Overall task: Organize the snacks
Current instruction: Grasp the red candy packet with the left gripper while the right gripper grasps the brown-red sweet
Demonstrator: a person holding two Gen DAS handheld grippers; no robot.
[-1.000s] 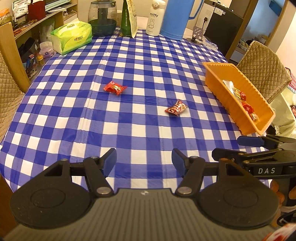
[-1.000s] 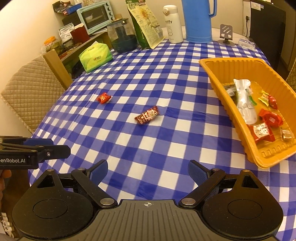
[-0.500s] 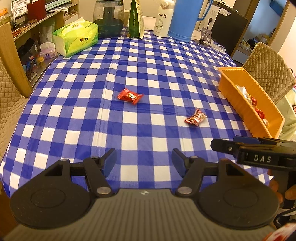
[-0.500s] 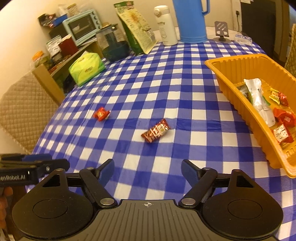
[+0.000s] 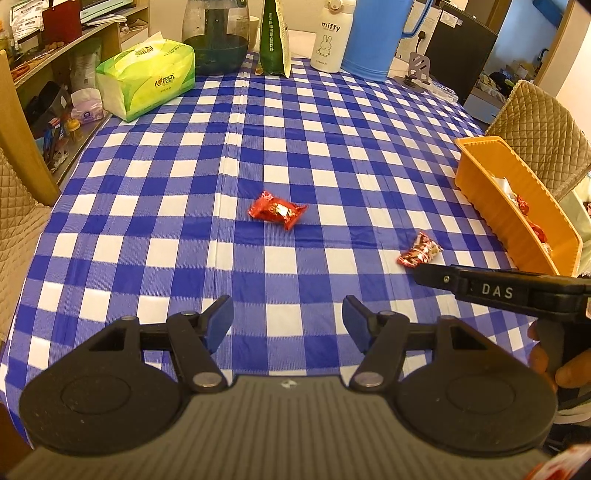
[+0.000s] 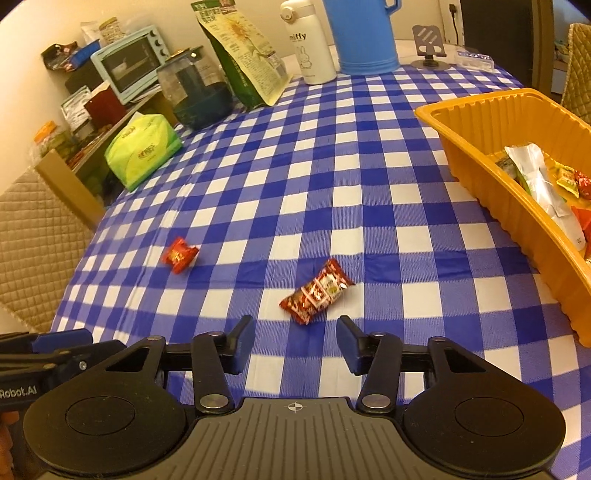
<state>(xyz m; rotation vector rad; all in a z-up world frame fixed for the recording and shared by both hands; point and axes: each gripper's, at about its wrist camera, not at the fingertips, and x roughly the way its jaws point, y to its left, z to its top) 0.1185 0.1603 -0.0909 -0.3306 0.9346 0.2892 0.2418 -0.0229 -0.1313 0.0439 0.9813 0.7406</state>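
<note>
Two handheld grippers over a blue-and-white checked table (image 5: 177,192). The right gripper (image 6: 295,338) hangs just short of a red-and-white snack packet (image 6: 317,291), jaws at a medium gap and closing, nothing between them yet; the packet lies flat on the cloth, ahead of the tips. The left gripper (image 5: 288,323) is open wide and empty, w/ a red foil candy (image 5: 277,211) well ahead of it, near the table's middle. Both wrappers sit apart from each other. The orange tray (image 6: 476,147) stands along the table's right edge, holding several wrapped snacks. At the far edge: a green tissue pack (image 5: 147,79), a dark green pouch (image 6: 243,55), a white bottle (image 6: 306,44) & a blue jug (image 6: 364,35).
</note>
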